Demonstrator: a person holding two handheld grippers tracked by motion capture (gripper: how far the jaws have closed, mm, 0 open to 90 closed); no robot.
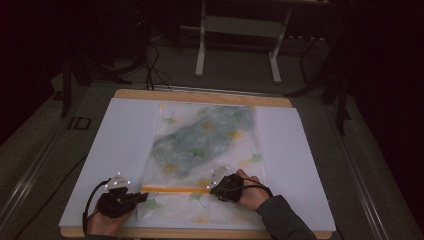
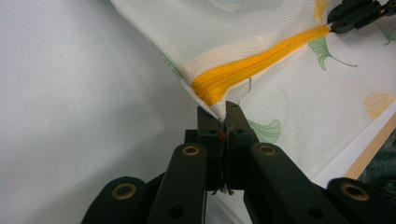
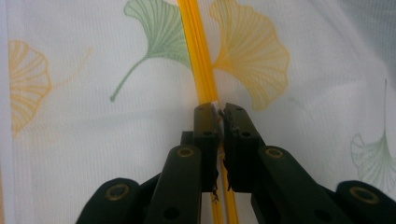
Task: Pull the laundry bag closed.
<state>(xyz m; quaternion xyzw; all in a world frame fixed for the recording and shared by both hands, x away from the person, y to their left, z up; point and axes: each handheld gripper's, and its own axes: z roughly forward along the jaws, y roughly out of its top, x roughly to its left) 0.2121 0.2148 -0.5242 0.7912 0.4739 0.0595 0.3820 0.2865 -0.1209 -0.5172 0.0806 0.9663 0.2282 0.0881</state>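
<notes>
High view, scene: my mesh laundry bag lies flat on the white sheet that covers the table, a bluish garment showing through its upper part.
High view, zipper: the yellow zipper runs across the bag's near end, between my two tools.
High view, hands: my left gripper sits at the zipper's left end, my right gripper at its right, each on the bag.
Left gripper view, grip: my left jaws are pressed together on the bag's corner, just under the end of the zipper; the mesh lifts off the sheet here.
Left gripper view, extra: it shows the other tool far off at the zipper's other end, and the table's wooden edge.
Right gripper view, grip: my right jaws are clamped on the zipper. I cannot make out the slider between them.
Right gripper view, extra: ginkgo-leaf prints show crisply, which the high view blurs.
Step, my judgement: I am working the zipper, left hand anchoring the corner.
Next move, my judgement: pull steadily along the zipper line, left grip taut so the mesh does not bunch.
</notes>
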